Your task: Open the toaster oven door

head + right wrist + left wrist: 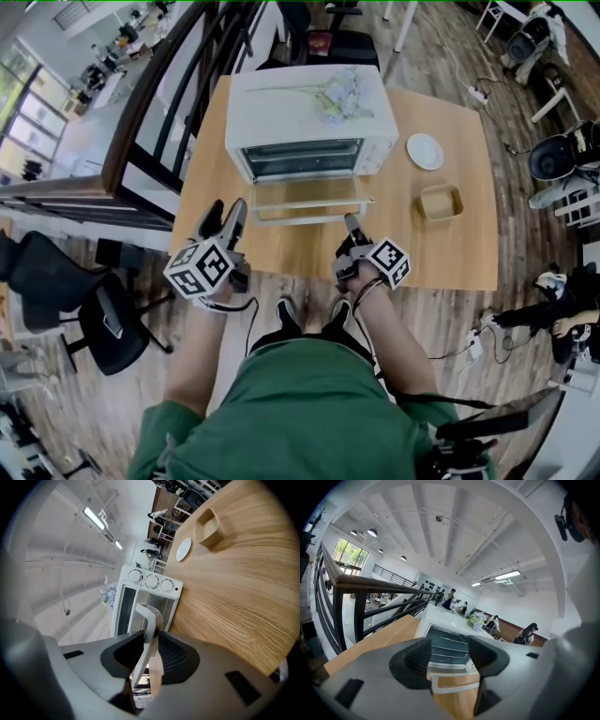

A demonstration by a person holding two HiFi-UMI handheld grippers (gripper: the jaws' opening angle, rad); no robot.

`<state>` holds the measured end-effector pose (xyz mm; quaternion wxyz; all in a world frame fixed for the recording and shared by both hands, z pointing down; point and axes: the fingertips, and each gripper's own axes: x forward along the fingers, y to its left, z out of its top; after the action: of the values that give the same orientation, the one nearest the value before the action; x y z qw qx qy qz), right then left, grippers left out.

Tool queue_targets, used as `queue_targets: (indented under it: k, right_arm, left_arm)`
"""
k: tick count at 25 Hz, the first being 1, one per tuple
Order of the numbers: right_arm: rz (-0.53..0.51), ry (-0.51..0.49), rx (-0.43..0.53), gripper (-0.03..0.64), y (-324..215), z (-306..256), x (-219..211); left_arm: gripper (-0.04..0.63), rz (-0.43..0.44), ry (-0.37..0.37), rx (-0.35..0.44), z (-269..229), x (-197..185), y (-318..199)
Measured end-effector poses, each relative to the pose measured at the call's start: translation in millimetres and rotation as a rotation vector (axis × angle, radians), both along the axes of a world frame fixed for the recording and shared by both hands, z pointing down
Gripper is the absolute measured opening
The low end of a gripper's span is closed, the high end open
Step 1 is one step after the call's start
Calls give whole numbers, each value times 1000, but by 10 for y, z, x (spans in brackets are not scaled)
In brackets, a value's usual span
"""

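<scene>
Oven [311,111]: on surface [450,253], door [309,199] swung down.
Right tool [151,638]: clamped on door handle [150,615].
Left tool [449,651]: jaws apart, empty.

Open-plan office mezzanine, swivel chairs [47,274], dark railing [155,108], strip ceiling lights [507,575]

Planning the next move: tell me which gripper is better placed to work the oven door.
Right. The right gripper is clamped on the door handle; the left gripper is open, empty and clear of it.

plate [425,151] right of toaster oven [309,114]
</scene>
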<state>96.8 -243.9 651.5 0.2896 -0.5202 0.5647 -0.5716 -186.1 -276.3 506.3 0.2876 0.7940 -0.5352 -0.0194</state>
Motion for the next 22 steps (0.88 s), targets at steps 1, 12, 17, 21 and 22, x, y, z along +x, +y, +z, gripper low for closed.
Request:
queue_targets:
  k: [1, 12, 17, 21, 22]
  right_arm:
    - [-2, 2, -8, 110, 37, 38, -3]
    - [-24, 51, -79, 94, 359, 521, -7]
    - [-24, 58, -123, 90, 456, 791, 3]
    - [-27, 61, -151, 91, 490, 959, 7]
    - [-27, 62, -158, 91, 499, 994, 10]
  left_arm:
    - [259, 1, 0, 1, -3, 11, 7]
    - [259, 25, -17, -10, 26, 132, 84]
    - [259, 38, -34, -28, 97, 207, 102]
    - [259, 50, -44, -36, 139, 250, 106]
    - [259, 52, -46, -38, 149, 258, 104]
